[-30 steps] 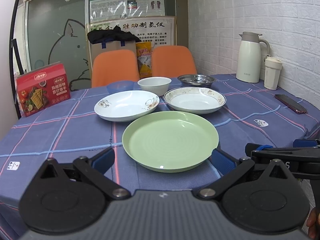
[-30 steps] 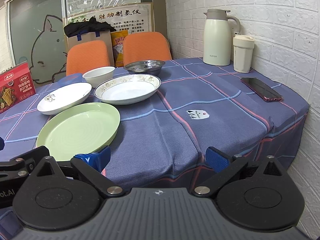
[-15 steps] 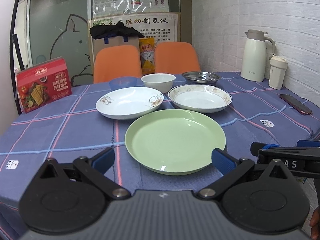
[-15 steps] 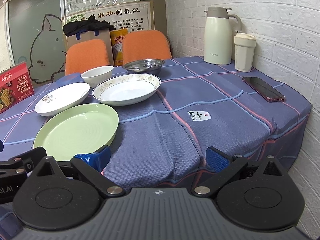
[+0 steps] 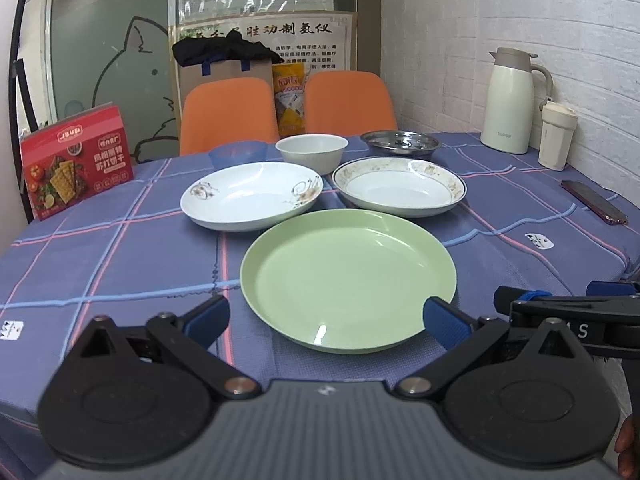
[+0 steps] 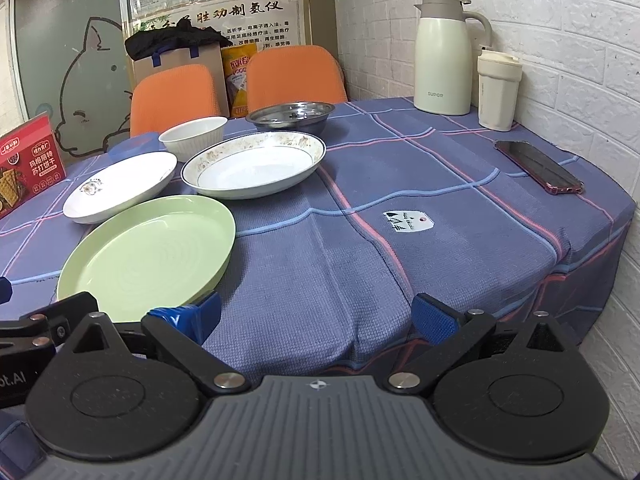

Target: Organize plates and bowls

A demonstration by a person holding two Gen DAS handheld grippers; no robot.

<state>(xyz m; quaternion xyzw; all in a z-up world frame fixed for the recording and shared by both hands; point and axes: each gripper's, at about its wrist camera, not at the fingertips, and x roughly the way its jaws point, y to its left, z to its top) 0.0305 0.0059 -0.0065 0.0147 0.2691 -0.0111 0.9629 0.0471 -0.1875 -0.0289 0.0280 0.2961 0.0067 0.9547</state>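
Here the left gripper (image 5: pixel 326 318) and right gripper (image 6: pixel 314 318) (both spread wide, empty) hover at the green plate's (image 5: pixel 348 282) near rim.

I see a plain pale green plate (image 5: pixel 347 280) on a blue tablecloth (image 6: pixel 400 280) checked with pink and light-blue lines. One white plate (image 5: pixel 251 194) carries brown floral sprigs, the other white plate (image 5: pixel 400 191) a speckled gold-brown rim band. My blue fingers (image 5: pixel 206 320) sit on black arms.
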